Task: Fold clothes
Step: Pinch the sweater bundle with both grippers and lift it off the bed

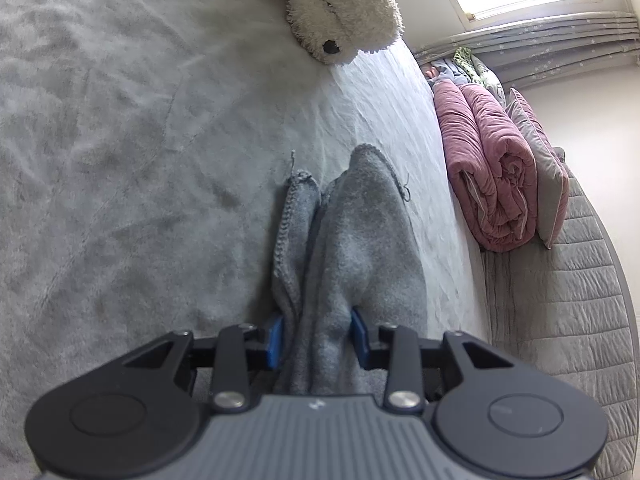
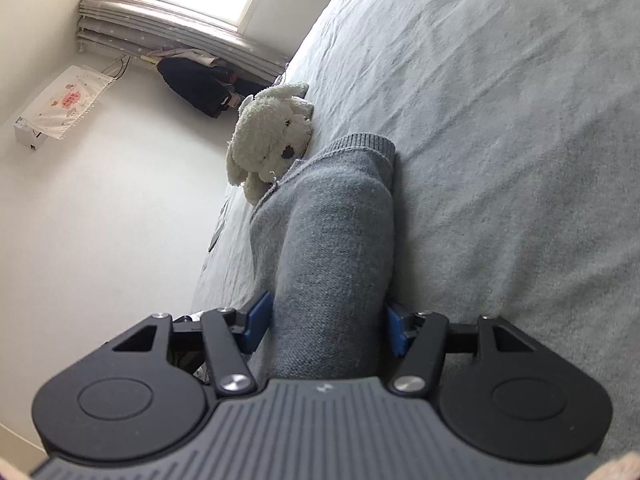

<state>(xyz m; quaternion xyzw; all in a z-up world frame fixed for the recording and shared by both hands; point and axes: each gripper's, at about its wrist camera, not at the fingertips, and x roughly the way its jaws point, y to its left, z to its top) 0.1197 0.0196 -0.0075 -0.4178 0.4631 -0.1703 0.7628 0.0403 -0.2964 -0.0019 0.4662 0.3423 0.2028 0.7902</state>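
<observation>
I judge the fold barely begun: my left claw [image 1: 318, 336] pinches a bunched grey sweater [image 1: 352, 248] above the bed [image 1: 120, 160], blue pads pressed into it. My right claw [image 2: 326, 324] stands wider around a thick roll of the knit; the cloth fills the gap, both pads touching. No neat fold shows yet

Bed [image 1: 120, 140], grey fleece cover: grey knit garment [image 1: 352, 232] ahead of tool; plush dog [image 1: 344, 16] beyond; pink quilt [image 1: 492, 168] right.
</observation>
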